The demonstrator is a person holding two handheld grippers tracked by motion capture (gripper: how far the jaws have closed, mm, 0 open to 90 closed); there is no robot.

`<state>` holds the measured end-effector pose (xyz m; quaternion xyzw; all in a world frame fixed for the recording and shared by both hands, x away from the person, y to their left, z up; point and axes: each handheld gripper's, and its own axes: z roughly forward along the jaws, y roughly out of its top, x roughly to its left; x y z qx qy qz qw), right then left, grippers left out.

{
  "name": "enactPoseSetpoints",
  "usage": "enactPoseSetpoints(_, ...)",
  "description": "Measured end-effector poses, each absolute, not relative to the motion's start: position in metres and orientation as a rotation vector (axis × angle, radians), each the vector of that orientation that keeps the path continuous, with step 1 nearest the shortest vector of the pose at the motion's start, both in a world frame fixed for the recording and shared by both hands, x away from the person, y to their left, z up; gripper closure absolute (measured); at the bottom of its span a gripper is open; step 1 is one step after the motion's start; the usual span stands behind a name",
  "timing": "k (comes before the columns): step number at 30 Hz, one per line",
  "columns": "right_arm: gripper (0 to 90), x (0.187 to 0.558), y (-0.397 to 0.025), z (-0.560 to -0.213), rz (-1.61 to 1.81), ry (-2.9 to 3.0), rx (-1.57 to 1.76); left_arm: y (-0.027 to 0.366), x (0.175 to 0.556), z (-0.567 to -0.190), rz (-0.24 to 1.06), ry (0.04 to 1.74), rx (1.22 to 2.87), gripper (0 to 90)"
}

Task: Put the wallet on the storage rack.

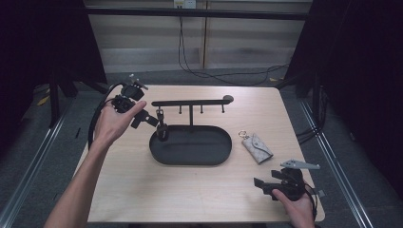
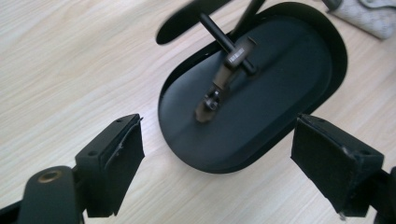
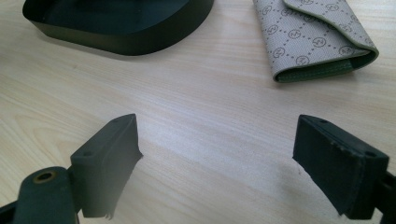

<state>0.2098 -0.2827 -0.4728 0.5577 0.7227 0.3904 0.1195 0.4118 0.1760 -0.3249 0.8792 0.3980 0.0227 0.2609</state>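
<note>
Right gripper [image 1: 264,186] jaws wide, empty, key pouch [image 3: 317,37] ahead; left gripper [image 1: 148,118] likewise nr hung key fob [image 2: 224,79].

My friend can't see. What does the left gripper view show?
Two open black tongs reach over a light wooden table toward a black oval metal tray. A small dark key holder hangs from the tray's black hook bar. A beige patterned pouch lies behind.

This looks like a recording lab or studio, not a home. A light wooden counter [image 1: 142,190] stands alone between black curtains [image 1: 361,71]. Black cables [image 1: 209,73] lie loose on the grey carpet floor [image 1: 28,156], and metal rails [image 1: 332,156] run along both sides.
</note>
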Motion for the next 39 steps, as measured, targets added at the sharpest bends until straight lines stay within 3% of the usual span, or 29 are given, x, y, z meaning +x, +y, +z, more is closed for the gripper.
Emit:
enactPoseSetpoints(11, 14.4, 0.21, -0.283, -0.473, 1.141, 2.111, 1.63, 0.188, 0.391, -0.343, 0.19, 1.007, 2.319, 16.7)
enactPoseSetpoints(19, 14.4, 0.211, -0.284, -0.473, 1.138, 2.105, 1.641, 0.2, 0.376, -0.347, 0.187, 1.0, 2.273, 17.5)
enactPoseSetpoints(24, 14.4, 0.211, -0.284, -0.473, 1.138, 2.101, 1.644, 0.212, 0.363, -0.352, 0.281, 1.029, 2.194, 18.2)
enactPoseSetpoints(31, 14.5, 0.213, -0.286, -0.474, 1.154, 2.077, 1.669, 0.224, 0.347, -0.366, 0.295, 1.021, 2.142, 21.5)
enactPoseSetpoints(39, 17.0, 0.212, -0.285, -0.474, 1.162, 2.083, 1.662, 0.231, 0.329, -0.376, 0.201, 1.024, 2.154, 21.6)
